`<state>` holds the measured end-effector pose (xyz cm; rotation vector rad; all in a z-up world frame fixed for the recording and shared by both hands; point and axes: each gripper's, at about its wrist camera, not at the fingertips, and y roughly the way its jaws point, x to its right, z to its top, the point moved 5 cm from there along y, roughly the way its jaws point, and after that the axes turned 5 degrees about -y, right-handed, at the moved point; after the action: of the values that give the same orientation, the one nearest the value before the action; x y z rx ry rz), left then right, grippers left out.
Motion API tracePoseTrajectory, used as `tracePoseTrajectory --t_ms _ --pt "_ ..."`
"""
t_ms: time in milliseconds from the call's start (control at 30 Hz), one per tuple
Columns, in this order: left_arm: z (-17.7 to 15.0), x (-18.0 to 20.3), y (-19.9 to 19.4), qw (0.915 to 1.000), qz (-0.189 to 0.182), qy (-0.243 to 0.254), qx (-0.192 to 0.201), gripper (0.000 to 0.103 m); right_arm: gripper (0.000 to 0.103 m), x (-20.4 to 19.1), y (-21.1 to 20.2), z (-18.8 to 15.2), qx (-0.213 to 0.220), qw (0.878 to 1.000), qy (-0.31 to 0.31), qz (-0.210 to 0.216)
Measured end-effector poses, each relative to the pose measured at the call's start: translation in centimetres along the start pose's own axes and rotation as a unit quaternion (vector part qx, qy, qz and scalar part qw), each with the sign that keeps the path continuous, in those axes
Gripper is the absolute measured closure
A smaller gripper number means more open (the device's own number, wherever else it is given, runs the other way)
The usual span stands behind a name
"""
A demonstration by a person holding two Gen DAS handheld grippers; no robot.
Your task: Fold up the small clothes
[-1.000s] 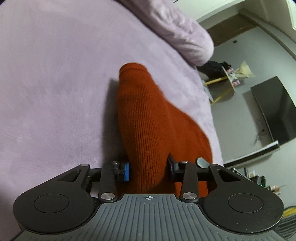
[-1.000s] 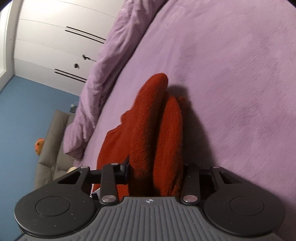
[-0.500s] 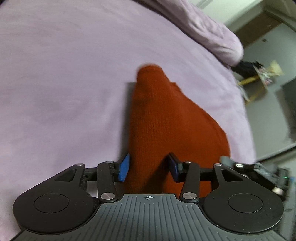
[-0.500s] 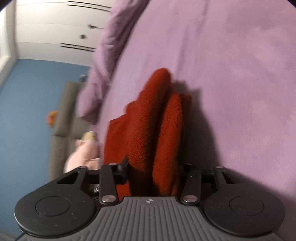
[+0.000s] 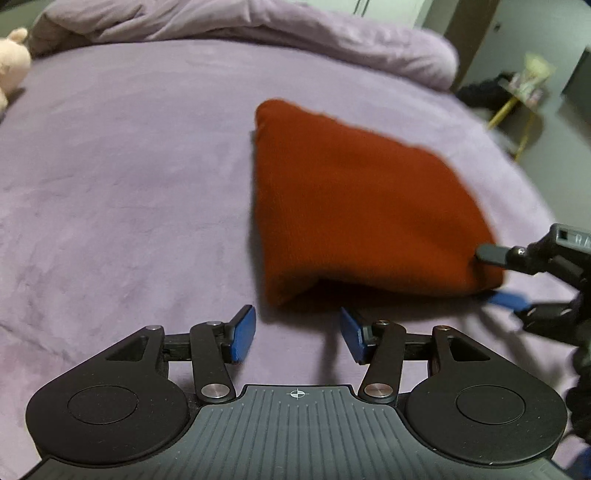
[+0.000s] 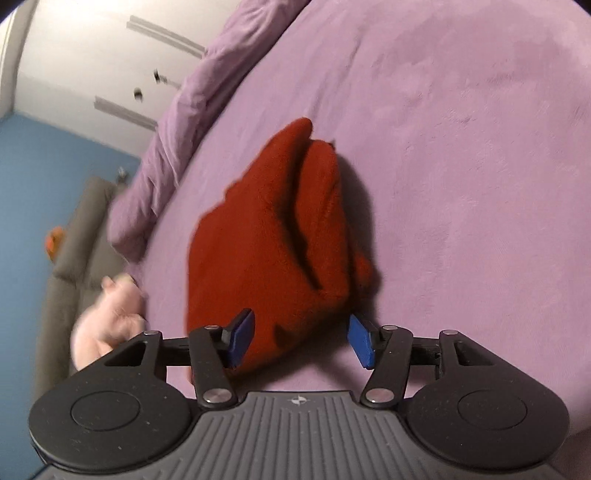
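Note:
A folded rust-red knit garment (image 5: 354, 206) lies on the purple bedspread (image 5: 129, 177). My left gripper (image 5: 297, 334) is open and empty, just short of the garment's near corner. My right gripper (image 6: 301, 339) is open with the garment's (image 6: 269, 243) near edge between its blue pads, not squeezed. The right gripper also shows at the right edge of the left wrist view (image 5: 495, 277), open at the garment's right corner.
A rolled purple duvet (image 5: 258, 33) lies along the far side of the bed. A pink plush toy (image 6: 107, 325) sits at the bed's edge, next to a grey sofa (image 6: 70, 266). A yellow-legged stand (image 5: 517, 107) is on the floor at the right.
Both grippers have opened and let go of the garment. It has dropped flat on the bed. The left gripper has pulled back from it.

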<state>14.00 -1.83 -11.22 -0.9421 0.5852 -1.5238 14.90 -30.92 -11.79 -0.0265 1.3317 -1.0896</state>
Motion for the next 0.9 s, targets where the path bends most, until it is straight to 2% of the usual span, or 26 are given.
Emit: tracePoseTrajectory --t_ms 33,67,133,167,200,267,300,333,400,433,533,667,767,800,900 --pt "0.0 -0.2 0.4 0.9999 0.012 -0.008 -0.002 0.048 0.063 -0.1 0.7 0.1 0.006 1.0 0.007 -0.011" --pt "0.1 -0.3 0.7 0.9997 0.016 -0.018 -0.004 0.048 0.08 -0.1 1.1 0.1 0.008 0.999 0.013 -0.028" --pt "0.3 -1.0 0.8 0.9989 0.016 -0.044 -0.004 0.048 0.084 -0.6 1.3 0.1 0.008 0.999 0.028 -0.025" --pt "0.4 -1.3 0.8 0.9985 0.017 -0.051 -0.003 0.047 0.085 -0.7 0.7 -0.1 0.013 0.999 0.05 0.012" --pt "0.5 -1.7 0.7 0.9983 0.02 -0.054 -0.002 0.047 0.086 -0.5 0.3 -0.2 0.016 0.994 0.084 0.074" --pt "0.5 -2.3 0.5 0.9981 0.021 -0.057 -0.003 0.047 0.086 0.3 -0.5 0.2 0.031 0.977 0.138 0.16" --pt "0.5 -2.5 0.4 0.998 0.019 -0.06 -0.005 0.047 0.086 1.2 -1.0 0.3 0.04 0.978 0.138 0.151" --pt "0.4 -2.7 0.2 0.9979 0.019 -0.062 -0.007 0.047 0.086 1.7 -1.1 0.5 0.043 0.986 0.118 0.106" --pt "0.4 -2.9 -0.1 0.9977 0.022 -0.064 -0.011 0.047 0.086 2.2 -0.8 0.4 0.026 0.999 0.042 -0.023" --pt "0.6 -2.8 0.0 0.9975 0.026 -0.065 -0.013 0.047 0.086 2.1 -0.5 0.2 0.022 0.999 0.023 -0.043" --pt "0.9 -3.1 -0.3 0.9966 0.033 -0.073 -0.022 0.047 0.086 0.8 -0.8 0.0 0.028 0.998 -0.011 -0.048" --pt "1.2 -3.3 -0.6 0.9958 0.04 -0.078 -0.026 0.047 0.074 -1.2 -1.8 0.5 0.036 0.993 -0.082 -0.079" --pt "1.4 -3.0 -0.6 0.9958 0.047 -0.074 -0.029 0.049 0.069 -2.0 -2.8 1.4 0.059 0.987 -0.112 -0.097" --pt "1.4 -2.9 -0.7 0.9959 0.049 -0.071 -0.029 0.049 0.066 -2.3 -3.0 1.6 0.063 0.986 -0.119 -0.097" --pt "1.4 -2.9 -1.0 0.9962 0.053 -0.064 -0.026 0.048 0.066 -2.6 -3.2 2.1 0.065 0.985 -0.131 -0.089"
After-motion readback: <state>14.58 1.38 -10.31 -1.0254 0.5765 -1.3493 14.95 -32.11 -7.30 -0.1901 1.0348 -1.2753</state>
